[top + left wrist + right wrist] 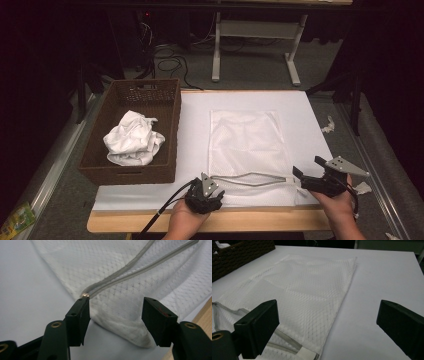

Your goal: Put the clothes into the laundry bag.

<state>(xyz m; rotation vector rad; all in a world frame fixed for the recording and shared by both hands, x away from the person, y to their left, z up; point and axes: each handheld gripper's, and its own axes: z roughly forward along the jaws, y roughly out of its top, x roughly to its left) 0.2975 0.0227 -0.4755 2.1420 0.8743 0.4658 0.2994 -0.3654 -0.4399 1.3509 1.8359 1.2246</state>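
Note:
A white mesh laundry bag (245, 145) lies flat on the white table cover, with its zipper (255, 177) gaping open along the near edge. My left gripper (211, 189) sits at the bag's near left corner. In the left gripper view its jaws (116, 305) stand open around that corner of the bag (125, 270), and the metal zipper pull (85, 294) lies at the tip of the left jaw. My right gripper (306, 168) hovers at the near right corner, wide open (328, 307), with the bag (312, 282) below and nothing gripped.
A brown wicker basket (165, 100) stands left of the bag and holds a crumpled white cloth (132, 139). The basket's wall (237, 252) appears at the far left of the right gripper view. Bare white cover (305, 115) lies right of the bag. The wooden table edge (250, 222) runs along the front.

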